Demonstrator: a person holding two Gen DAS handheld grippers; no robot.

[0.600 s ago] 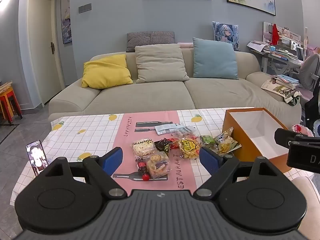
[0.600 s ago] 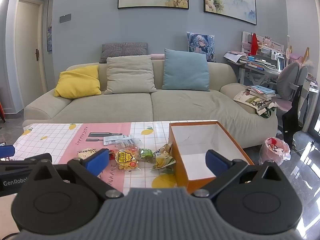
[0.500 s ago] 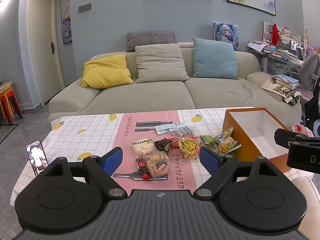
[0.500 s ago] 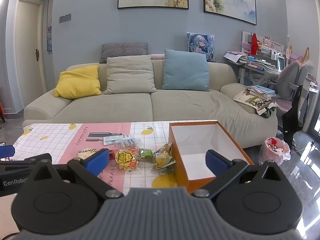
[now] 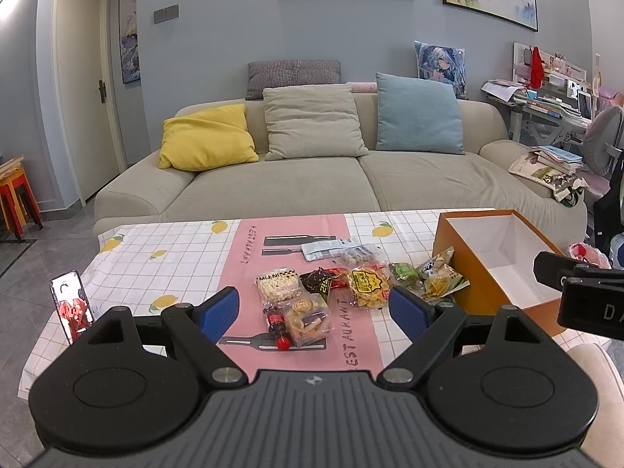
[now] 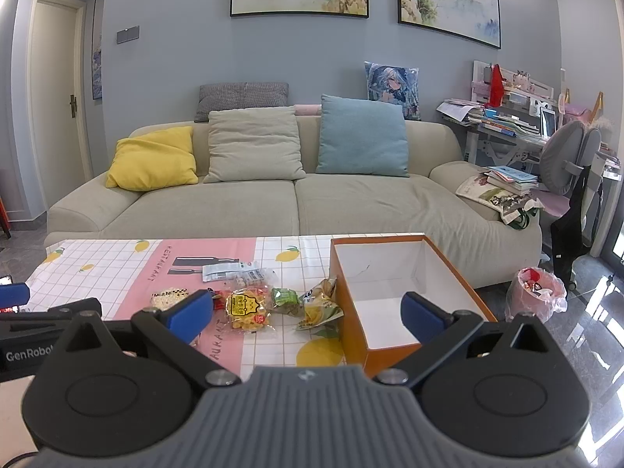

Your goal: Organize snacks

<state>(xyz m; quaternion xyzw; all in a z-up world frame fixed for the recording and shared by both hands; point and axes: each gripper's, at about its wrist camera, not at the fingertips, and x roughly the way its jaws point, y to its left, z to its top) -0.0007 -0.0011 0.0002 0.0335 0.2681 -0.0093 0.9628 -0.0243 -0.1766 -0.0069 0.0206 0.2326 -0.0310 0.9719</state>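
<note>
Left wrist view first: the left gripper (image 5: 314,308) hangs over the near edge of the table (image 5: 163,241), jaws spread wide with nothing between the blue pads (image 5: 218,312). Straight ahead lies the cluster of snacks on the pink strip of the cloth: a clear pouch of pale puffs (image 5: 279,284), a dark packet (image 5: 319,280), a yellow bag of chips (image 5: 368,286), a small green packet (image 5: 405,273), a crinkled bag of yellow crisps (image 5: 438,279) leaning against the orange box (image 5: 464,265), a clear tub of cookies (image 5: 308,316) and a tiny cola bottle (image 5: 277,323) nearest us. All light, I'd judge; the film bags are soft, slippery and crushable, so pinch a sealed edge rather than the puffy middle. The tub looks stiffer and should take a grip across its sides; the bottle may roll, best caught across the body.

Over to the right wrist view: the right gripper (image 6: 308,314) is just as wide and empty, poised before the box (image 6: 353,335), which is open on top and bare inside. The crisps bag (image 6: 318,308) touches its left wall, the green packet (image 6: 286,300) and yellow bag (image 6: 247,308) just beside it. Nothing boxed yet, by the look of it
</note>
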